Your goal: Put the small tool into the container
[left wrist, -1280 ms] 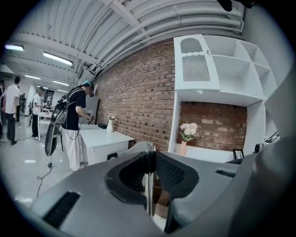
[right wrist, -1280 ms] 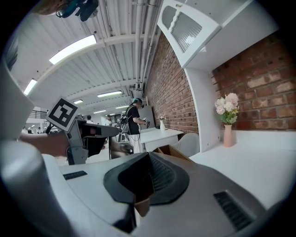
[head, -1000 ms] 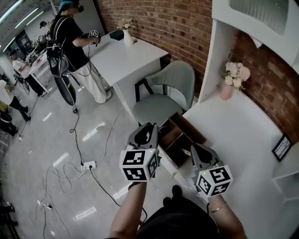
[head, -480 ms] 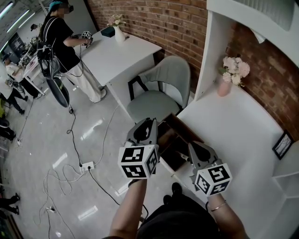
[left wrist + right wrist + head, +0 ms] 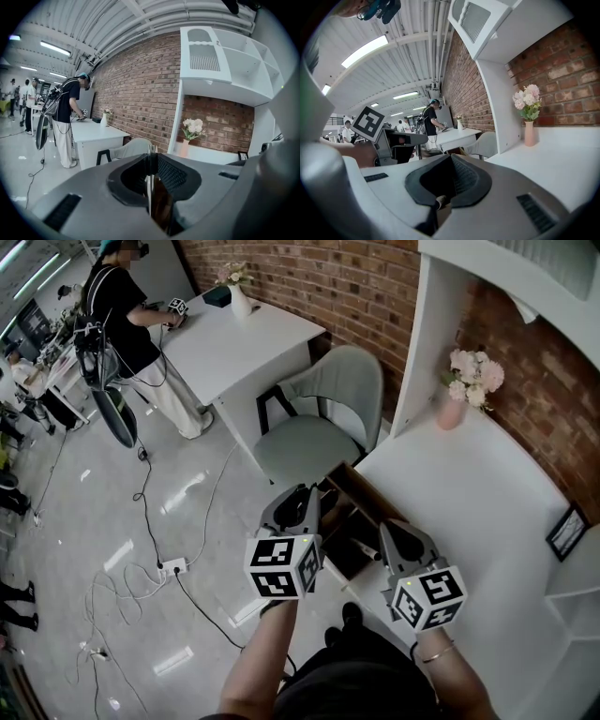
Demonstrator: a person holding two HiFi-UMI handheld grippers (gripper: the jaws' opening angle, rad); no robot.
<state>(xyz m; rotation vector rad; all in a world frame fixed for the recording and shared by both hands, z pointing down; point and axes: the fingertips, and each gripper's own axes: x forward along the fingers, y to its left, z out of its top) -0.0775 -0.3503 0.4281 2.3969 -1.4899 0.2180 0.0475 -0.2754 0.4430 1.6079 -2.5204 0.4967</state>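
Note:
Both grippers hover side by side over an open wooden drawer (image 5: 343, 515) at the white desk's front edge. My left gripper (image 5: 298, 506) is shut with nothing between its jaws, and brown wood shows through the slit below them in the left gripper view (image 5: 150, 157). My right gripper (image 5: 397, 538) is shut too (image 5: 451, 159). A small pale tool (image 5: 365, 552) lies in the drawer just left of the right gripper's tip. A pale rounded end (image 5: 439, 202) shows low in the gap behind the right jaws; I cannot tell whether it touches them.
A grey chair (image 5: 314, 439) stands just beyond the drawer. On the white desk (image 5: 469, 512) are a pink vase of flowers (image 5: 454, 411) and a small picture frame (image 5: 565, 534). Cables and a power strip (image 5: 172, 568) lie on the floor. A person (image 5: 127, 306) stands at a far table.
Both grippers stay shut over the drawer and have sunk slightly towards it. The head view has shifted a little.

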